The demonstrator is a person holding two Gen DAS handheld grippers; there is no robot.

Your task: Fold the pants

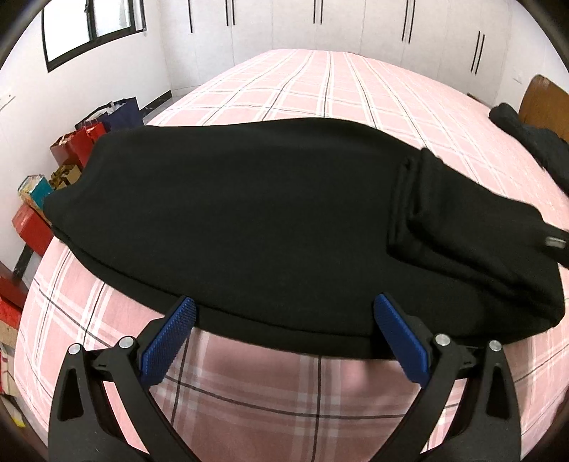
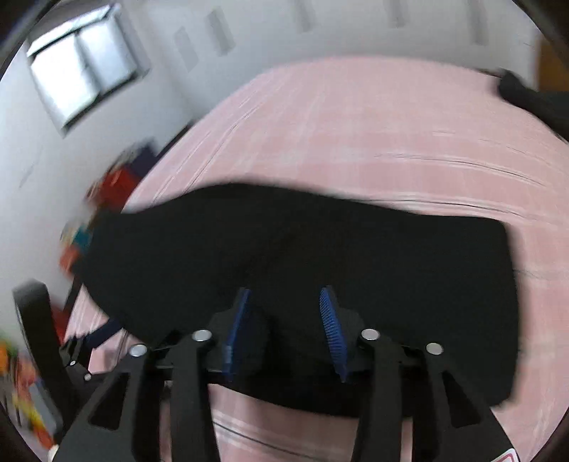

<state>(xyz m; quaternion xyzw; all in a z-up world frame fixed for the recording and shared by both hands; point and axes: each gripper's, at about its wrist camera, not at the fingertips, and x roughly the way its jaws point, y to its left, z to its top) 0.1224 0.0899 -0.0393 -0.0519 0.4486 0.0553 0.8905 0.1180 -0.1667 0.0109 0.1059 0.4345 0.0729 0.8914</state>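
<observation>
Black pants (image 1: 266,220) lie folded lengthwise across a pink plaid bed (image 1: 320,92), with one end doubled back on top at the right (image 1: 462,227). My left gripper (image 1: 284,309) is open and empty, its blue pads (image 1: 167,341) at the pants' near edge. The right wrist view is motion-blurred. There the pants (image 2: 391,266) fill the middle, and my right gripper (image 2: 284,302) hovers over their near edge with its blue pads (image 2: 332,327) apart and nothing between them. The right gripper's tip shows at the right edge of the left wrist view (image 1: 554,243).
Red and blue gift bags and boxes (image 1: 81,142) stand on the floor left of the bed. Another dark garment (image 1: 526,138) lies at the far right by a wooden headboard (image 1: 544,103). White wardrobes (image 1: 320,25) line the back wall. The left gripper shows at lower left in the right wrist view (image 2: 39,327).
</observation>
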